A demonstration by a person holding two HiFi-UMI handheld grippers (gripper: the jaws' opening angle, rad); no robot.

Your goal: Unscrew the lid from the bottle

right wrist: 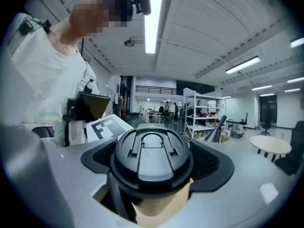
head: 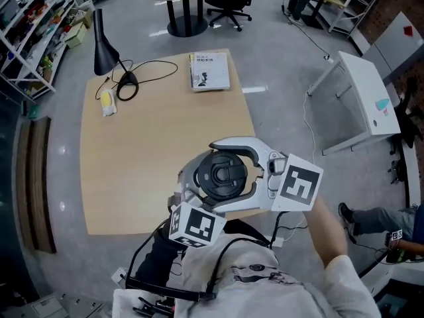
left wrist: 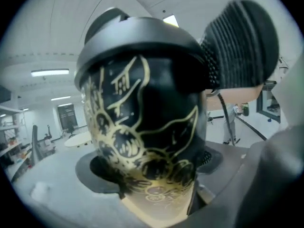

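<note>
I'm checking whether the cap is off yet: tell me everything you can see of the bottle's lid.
The lid is round, dark grey and matte, plastic by its look, with a raised arch-shaped flap on top. It sits on the black, gold-patterned bottle, apparently not yet off, held up in the air. The right gripper has its ribbed fingers against opposite sides of the rim; the left gripper holds the bottle below.
</note>
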